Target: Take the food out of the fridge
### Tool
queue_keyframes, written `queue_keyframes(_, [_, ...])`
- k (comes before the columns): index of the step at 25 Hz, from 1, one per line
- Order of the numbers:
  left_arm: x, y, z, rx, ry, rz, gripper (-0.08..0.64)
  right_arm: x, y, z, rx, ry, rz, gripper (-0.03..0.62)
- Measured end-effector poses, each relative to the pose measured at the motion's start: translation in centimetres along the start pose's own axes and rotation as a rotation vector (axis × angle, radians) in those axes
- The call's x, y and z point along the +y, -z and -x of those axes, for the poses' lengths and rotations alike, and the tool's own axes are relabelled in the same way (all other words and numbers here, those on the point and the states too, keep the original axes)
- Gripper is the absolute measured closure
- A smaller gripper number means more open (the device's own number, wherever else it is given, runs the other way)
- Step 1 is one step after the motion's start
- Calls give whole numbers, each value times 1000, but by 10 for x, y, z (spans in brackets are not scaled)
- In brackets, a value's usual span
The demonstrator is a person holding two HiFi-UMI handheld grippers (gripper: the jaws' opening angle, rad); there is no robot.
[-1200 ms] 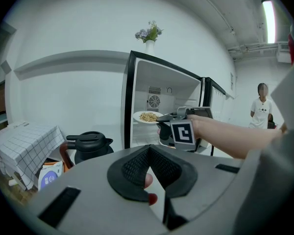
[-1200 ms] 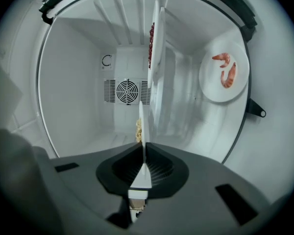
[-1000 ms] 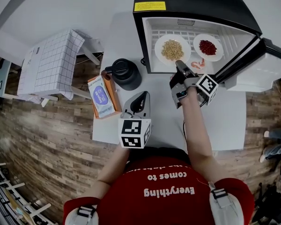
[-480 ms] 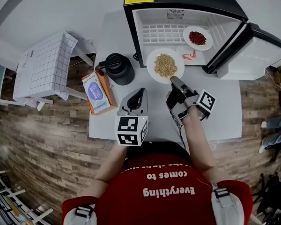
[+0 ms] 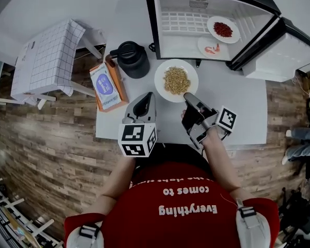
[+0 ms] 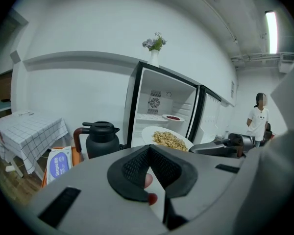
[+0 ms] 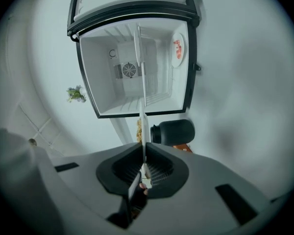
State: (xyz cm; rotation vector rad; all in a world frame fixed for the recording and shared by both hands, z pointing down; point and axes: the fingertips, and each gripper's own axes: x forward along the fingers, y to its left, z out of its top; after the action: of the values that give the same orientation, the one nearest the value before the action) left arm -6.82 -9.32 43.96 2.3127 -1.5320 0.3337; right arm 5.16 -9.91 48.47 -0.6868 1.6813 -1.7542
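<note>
Fridge [image 5: 168, 30]: black shell, white inside, door swung open.
Grain plate [image 5: 176, 80]: white, round, heaped with beige grains; out in front of the fridge, near rim pinched between the right gripper [image 5: 188, 96] fingers [image 5: 192, 101].
Shrimp plate [image 5: 213, 49]: white, pink pieces; inside the fridge front, beyond the fingertips.
Red-food plate [image 5: 223, 29]: white, red pile; deeper inside, farthest from the fingers.

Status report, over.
Right gripper shut on grain plate rim; left gripper shut, empty. Grain plate outside fridge, over table. Shrimp plate, red-food plate inside fridge. Nothing in the way.

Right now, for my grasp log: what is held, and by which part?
Right gripper pinches the grain plate by its near rim; left gripper holds nothing.
</note>
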Motion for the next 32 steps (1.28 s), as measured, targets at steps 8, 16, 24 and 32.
queue_keyframes(8, [35, 35, 31, 47, -102, 68, 554, -36, 50, -20, 165, 103, 39, 566])
queue_keyframes(16, [65, 66, 60, 70, -203, 127, 554, -93, 81, -45, 305, 200, 27, 566])
queue_keyframes(24, [87, 79, 75, 80, -273, 166, 554, -151, 100, -63, 382, 343, 22, 566])
queue_keyframes(32, [95, 81, 75, 86, -298, 181, 554, -196, 94, -62, 399, 474, 48, 566])
